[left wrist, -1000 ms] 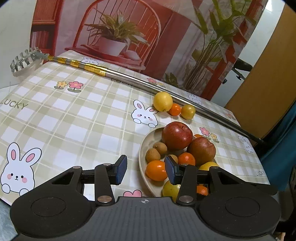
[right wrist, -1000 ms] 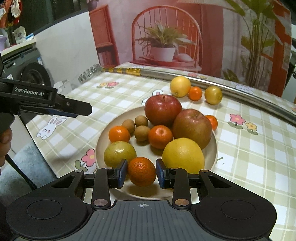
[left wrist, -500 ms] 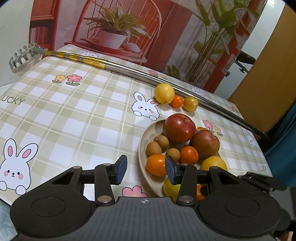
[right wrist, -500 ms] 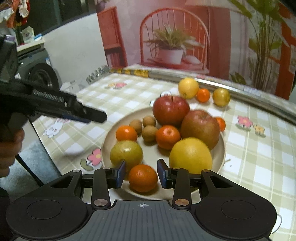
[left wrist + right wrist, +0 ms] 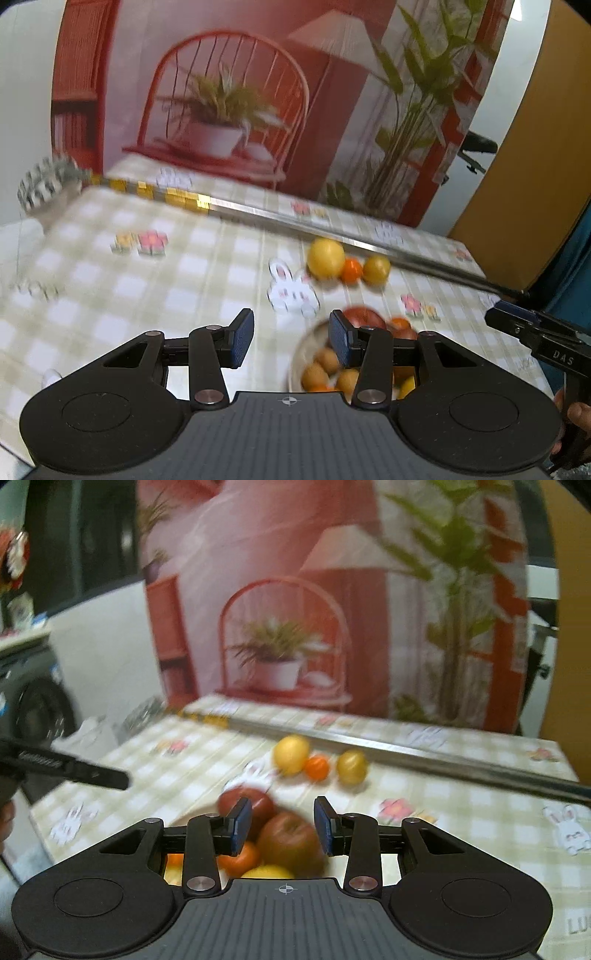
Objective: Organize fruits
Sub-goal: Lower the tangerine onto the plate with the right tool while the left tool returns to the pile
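A beige plate (image 5: 295, 363) piled with fruit sits on the checked tablecloth: red apples (image 5: 291, 840), oranges, small brown fruits (image 5: 314, 373) and a yellow citrus. Three loose fruits lie beyond it: a lemon (image 5: 325, 257), a small orange (image 5: 351, 270) and a yellow-green fruit (image 5: 376, 269); they also show in the right wrist view, where the lemon (image 5: 291, 755) is leftmost. My left gripper (image 5: 291, 341) is open and empty above the plate's left edge. My right gripper (image 5: 282, 825) is open and empty above the apples. Both views are blurred.
A long metal pole (image 5: 332, 230) with a gold-banded section and a rake-like head (image 5: 44, 181) lies across the far side of the table. A printed backdrop with a chair and plants stands behind. The table's edge runs at the left (image 5: 40, 823).
Both grippers have lifted and tilted upward, away from the plate. The right gripper no longer frames the small orange at the plate's front. The fruits have not moved.
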### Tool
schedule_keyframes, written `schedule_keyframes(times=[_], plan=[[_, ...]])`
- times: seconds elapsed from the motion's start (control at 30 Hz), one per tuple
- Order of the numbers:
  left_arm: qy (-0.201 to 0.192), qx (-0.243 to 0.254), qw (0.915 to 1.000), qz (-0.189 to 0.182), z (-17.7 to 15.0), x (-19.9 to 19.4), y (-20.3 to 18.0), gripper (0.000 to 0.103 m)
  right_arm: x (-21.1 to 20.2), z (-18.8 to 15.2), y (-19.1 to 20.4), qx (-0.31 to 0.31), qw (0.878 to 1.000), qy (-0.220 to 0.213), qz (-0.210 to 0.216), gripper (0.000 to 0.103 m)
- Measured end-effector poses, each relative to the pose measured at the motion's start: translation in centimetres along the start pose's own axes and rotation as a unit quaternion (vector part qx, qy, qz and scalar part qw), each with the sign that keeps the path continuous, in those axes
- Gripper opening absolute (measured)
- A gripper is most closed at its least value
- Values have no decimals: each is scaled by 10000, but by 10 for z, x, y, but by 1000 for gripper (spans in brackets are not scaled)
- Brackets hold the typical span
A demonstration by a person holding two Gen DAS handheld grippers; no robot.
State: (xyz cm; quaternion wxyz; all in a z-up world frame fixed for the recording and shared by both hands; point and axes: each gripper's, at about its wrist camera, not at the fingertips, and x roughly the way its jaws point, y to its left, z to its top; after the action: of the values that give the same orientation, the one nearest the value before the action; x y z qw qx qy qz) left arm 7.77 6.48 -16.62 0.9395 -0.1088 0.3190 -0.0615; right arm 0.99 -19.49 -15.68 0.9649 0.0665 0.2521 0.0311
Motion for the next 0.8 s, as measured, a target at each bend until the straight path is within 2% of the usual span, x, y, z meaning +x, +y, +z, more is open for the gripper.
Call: schedule_keyframes(times=[0.17,0.4,0.57,0.8], plan=[[-148,75,9998,99,23,-9,7,47,1,12,-34,382,9987,-253,-227,38],[-213,81,9992,325,53,-8,18,47,20,19,-57,579,9973,-276,-356,38],[-89,180,9990,393,60,7,16,47,45,16,-64,694,9970,-55,-340,38],[269,280,9991,178,56,47,9,47,84,3,-64,776,9959,403,-226,38]])
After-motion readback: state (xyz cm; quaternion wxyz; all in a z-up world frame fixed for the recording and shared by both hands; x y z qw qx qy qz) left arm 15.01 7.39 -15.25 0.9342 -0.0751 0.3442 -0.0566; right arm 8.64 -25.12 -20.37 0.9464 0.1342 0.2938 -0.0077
